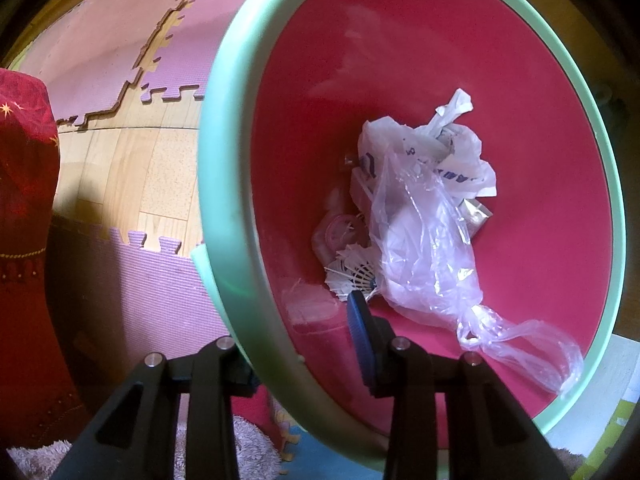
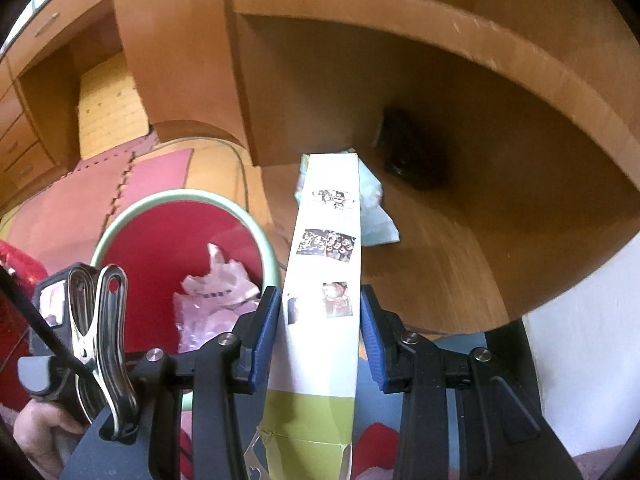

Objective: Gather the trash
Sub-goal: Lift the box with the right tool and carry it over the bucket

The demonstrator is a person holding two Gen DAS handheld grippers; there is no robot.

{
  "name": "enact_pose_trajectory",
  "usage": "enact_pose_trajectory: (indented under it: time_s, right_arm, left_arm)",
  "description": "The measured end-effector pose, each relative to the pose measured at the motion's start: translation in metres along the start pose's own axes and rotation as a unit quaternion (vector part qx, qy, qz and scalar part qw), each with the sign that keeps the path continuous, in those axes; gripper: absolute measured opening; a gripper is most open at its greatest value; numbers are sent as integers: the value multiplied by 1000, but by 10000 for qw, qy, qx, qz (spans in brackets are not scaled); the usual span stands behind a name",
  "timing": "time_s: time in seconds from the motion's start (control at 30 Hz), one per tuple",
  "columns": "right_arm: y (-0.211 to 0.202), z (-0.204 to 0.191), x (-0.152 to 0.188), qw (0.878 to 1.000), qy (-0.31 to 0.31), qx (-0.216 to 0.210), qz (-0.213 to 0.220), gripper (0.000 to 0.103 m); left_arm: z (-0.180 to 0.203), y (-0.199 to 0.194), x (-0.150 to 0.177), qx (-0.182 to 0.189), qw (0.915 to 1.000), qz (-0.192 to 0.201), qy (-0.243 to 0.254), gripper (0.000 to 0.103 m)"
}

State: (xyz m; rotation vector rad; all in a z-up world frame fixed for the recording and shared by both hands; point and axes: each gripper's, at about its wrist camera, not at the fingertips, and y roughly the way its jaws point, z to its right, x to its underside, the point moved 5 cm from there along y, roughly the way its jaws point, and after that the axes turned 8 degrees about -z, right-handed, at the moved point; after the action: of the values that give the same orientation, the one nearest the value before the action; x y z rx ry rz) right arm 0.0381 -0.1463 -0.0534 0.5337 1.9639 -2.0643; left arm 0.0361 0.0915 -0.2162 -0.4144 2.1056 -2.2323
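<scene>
A red trash bin with a mint green rim (image 1: 224, 184) fills the left wrist view, tilted toward the camera. Inside lie clear plastic bags (image 1: 424, 236), a shuttlecock (image 1: 352, 276) and small scraps. My left gripper (image 1: 304, 344) is shut on the bin's rim, one finger inside and one outside. In the right wrist view, my right gripper (image 2: 320, 320) is shut on a long white and green carton (image 2: 324, 280) with printed pictures, held upright to the right of the bin (image 2: 120, 224). A crumpled pale paper (image 2: 376, 208) lies on the floor behind the carton.
Pink and purple foam puzzle mats (image 1: 120, 52) cover a wooden floor (image 1: 132, 176). A red cloth (image 1: 24, 240) hangs at left. A wooden desk (image 2: 400, 40) overhangs the floor, with a dark object (image 2: 412, 152) under it. Drawers (image 2: 24, 128) stand at far left.
</scene>
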Motion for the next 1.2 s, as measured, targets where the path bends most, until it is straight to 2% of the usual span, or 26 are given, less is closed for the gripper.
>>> enact_pose_trajectory:
  time_s: [0.5,0.8,1.2]
  right_arm:
    - [-29,-31,-6,9985,-399,-251,264,40]
    - [-41,-52,-8,9945,-797,-566,368,40]
    - [-34,-82,-11,9870,-1308,-897,249,40]
  left_arm:
    - [-2,-1,0,71,10000,-21,-34,37]
    - [-2,-1,2,111,9999,-16,-35,37]
    - [0,-1,2,168,9999,-29,-26,37]
